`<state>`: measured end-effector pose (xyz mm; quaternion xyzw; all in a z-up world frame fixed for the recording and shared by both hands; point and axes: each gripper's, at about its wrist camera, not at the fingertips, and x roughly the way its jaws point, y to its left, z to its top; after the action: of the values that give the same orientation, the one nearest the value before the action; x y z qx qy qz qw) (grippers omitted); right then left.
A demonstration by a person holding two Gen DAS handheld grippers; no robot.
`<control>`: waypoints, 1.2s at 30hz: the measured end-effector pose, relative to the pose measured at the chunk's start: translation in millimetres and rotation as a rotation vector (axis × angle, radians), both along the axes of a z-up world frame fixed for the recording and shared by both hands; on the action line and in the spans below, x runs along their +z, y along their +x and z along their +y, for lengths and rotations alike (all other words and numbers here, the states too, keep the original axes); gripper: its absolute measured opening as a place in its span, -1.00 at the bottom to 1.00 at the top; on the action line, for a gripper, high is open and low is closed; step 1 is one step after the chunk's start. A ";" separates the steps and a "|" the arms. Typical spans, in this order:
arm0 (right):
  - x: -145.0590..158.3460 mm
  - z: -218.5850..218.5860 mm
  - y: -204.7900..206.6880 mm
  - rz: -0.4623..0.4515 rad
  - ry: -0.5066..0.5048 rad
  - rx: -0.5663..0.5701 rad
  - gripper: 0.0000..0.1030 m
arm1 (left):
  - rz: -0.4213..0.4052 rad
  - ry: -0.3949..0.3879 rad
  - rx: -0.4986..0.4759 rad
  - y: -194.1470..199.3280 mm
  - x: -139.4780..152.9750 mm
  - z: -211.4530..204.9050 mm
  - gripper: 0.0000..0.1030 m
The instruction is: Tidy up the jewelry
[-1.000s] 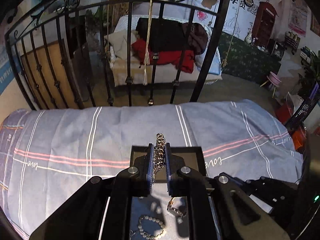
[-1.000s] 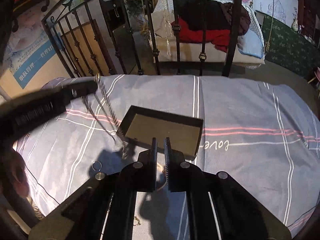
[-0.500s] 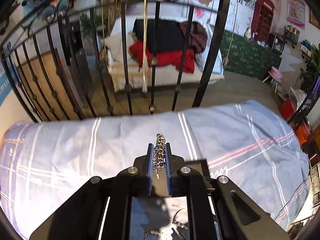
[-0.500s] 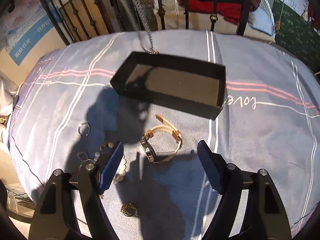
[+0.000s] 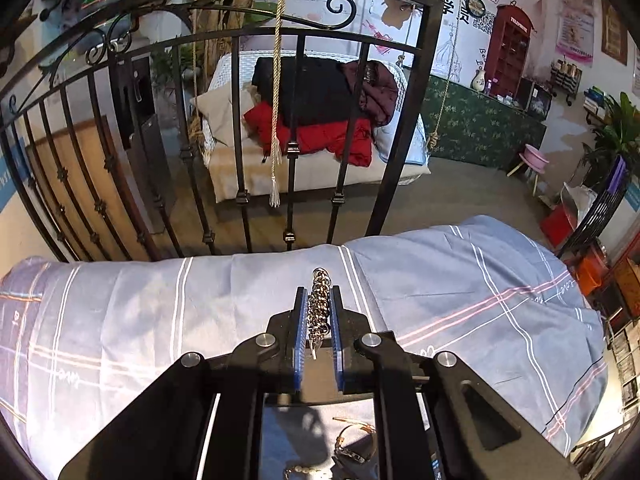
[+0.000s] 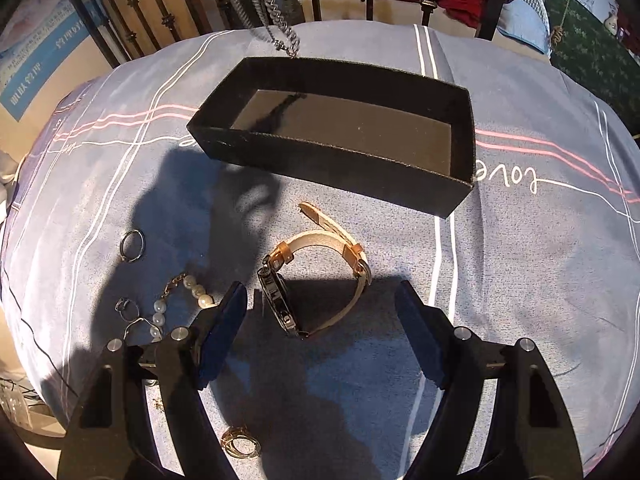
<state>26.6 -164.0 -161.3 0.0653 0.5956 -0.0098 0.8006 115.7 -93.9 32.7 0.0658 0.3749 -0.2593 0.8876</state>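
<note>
overhead, the left gripper (image 5: pixel 318 312) pinches a silver chain (image 5: pixel 319 300), which dangles over the black box (image 6: pixel 352 176) on a grey-blue striped bedspread (image 6: pixel 540 260). the right gripper (image 6: pixel 320 300) gapes wide above a watch (image 6: pixel 316 276); beyond stand an iron bedrail (image 5: pixel 240 120) and a daybed (image 5: pixel 312 160).

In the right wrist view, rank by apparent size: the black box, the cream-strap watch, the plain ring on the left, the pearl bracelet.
1. Black rectangular open box
2. Cream-strap wristwatch
3. Pearl bracelet, partly hidden by the right tool, so its rank is unsure
4. Plain metal ring
</note>
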 end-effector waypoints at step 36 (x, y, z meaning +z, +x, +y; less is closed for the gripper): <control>4.9 -15.0 -1.6 -0.097 0.003 -0.079 -0.33 | 0.045 0.210 0.162 -58.0 -100.0 37.5 0.86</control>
<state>25.0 -179.0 -156.4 0.0903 0.5532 -0.0372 0.8273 57.7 -56.4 -67.3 0.1219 0.4237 -0.1473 0.8854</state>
